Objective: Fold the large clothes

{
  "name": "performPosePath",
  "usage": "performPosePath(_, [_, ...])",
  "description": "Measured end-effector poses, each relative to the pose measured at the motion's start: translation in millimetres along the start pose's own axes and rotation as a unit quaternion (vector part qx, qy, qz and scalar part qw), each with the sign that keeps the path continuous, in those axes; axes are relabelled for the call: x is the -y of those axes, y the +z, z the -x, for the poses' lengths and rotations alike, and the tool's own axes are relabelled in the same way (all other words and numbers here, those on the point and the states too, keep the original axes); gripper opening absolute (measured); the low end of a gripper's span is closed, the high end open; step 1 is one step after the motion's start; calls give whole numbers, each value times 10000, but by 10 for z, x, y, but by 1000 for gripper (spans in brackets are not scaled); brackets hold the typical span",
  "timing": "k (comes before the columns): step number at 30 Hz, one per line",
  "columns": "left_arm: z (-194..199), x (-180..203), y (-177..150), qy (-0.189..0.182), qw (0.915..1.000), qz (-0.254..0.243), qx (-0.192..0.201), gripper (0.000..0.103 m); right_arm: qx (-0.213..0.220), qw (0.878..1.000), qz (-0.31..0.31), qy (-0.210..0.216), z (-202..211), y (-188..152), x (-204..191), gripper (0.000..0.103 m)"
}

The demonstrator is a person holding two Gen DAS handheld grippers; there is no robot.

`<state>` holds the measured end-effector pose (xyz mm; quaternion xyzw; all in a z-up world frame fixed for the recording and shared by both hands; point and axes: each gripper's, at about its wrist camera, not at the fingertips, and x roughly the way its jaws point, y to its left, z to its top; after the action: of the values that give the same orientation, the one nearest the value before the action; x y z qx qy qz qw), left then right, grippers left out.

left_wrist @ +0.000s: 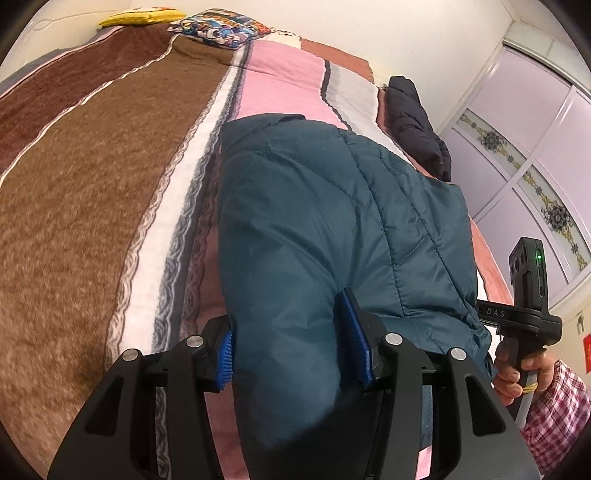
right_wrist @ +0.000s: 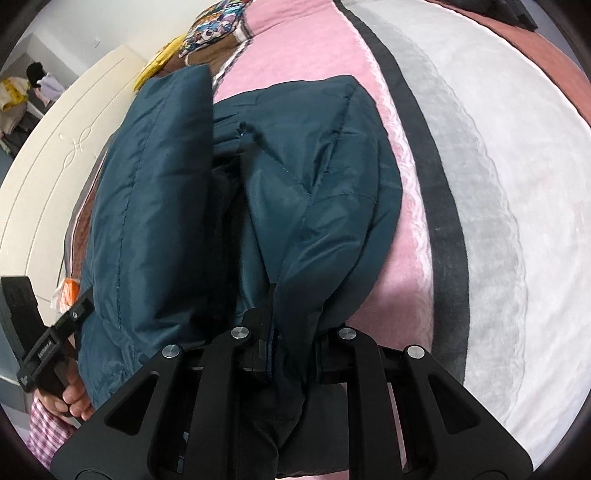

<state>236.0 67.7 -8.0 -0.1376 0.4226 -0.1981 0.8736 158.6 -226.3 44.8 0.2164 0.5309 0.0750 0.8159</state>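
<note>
A teal quilted jacket [left_wrist: 332,206] lies on a bed covered with a striped blanket [left_wrist: 92,206] of brown, white, pink and grey bands. The left gripper [left_wrist: 295,350] holds a thick, puffy fold of the jacket between its blue pads [left_wrist: 354,328] — the jaws stand about half apart, and the padded cloth fills the gap and bulges over them. The right gripper [right_wrist: 291,339] is closed to a narrow gap on a thinner edge of the same jacket; the cloth is pinched between its black fingers and hangs down behind them. In the right wrist view the jacket is bunched into two long folds with a dark crease between them, and it lies mostly on the pink band of the blanket. The person's right hand [left_wrist: 517,369], with a red checked sleeve [left_wrist: 557,410], shows at the edge of the left wrist view, holding the handle of its gripper. Near the head of the bed lie a colourful cartoon pillow [left_wrist: 221,26] and a yellow cushion [left_wrist: 144,16]. A black jacket [left_wrist: 417,125] lies at the far side of the bed, near a wardrobe with pale lilac doors [left_wrist: 517,122].
</note>
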Motion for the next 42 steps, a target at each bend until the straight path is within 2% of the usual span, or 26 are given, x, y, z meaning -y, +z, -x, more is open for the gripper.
performPosePath(5, [37,55,-6,244,9997,-12,-34,56,-107,9991,-369,171,13,113,55,21])
performPosePath(8, [68,80,-3,443,9989,-118,-54,60,-84,9992,-364,165,79,121,26,22])
performPosePath(13, [177,77,-10,564,9982,-196,-31,64,18,9992,-373,138,219,51,7,26])
performPosePath(20, [417,150,-84,494,9980,-389,94,66,79,9986,-499,161,300,78,60,29])
performPosePath(24, [517,132,-167,392,9986,-335,117,66,134,9984,-527,169,342,77,75,29])
performPosePath(31, [489,107,-388,306,9990,-279,-145,66,226,9973,-667,184,434,50,163,37])
performPosePath(34, [454,100,-459,252,9992,-232,-200,66,483,9970,-608,71,584,-4,181,38])
performPosePath(37, [427,114,-491,207,9993,-206,-233,66,881,9943,-589,-132,814,-121,210,38])
performPosePath(39, [419,133,-502,237,9991,-247,-239,66,987,9934,-586,-48,922,-224,219,38])
performPosePath(40, [411,138,-505,239,9991,-258,-241,66,939,9940,-547,134,963,-302,198,35])
performPosePath(41, [411,140,-508,245,9991,-260,-242,66,902,9944,-483,257,978,-354,175,25])
performPosePath(42, [409,142,-512,254,9990,-258,-244,66,848,9951,-386,342,978,-408,133,22])
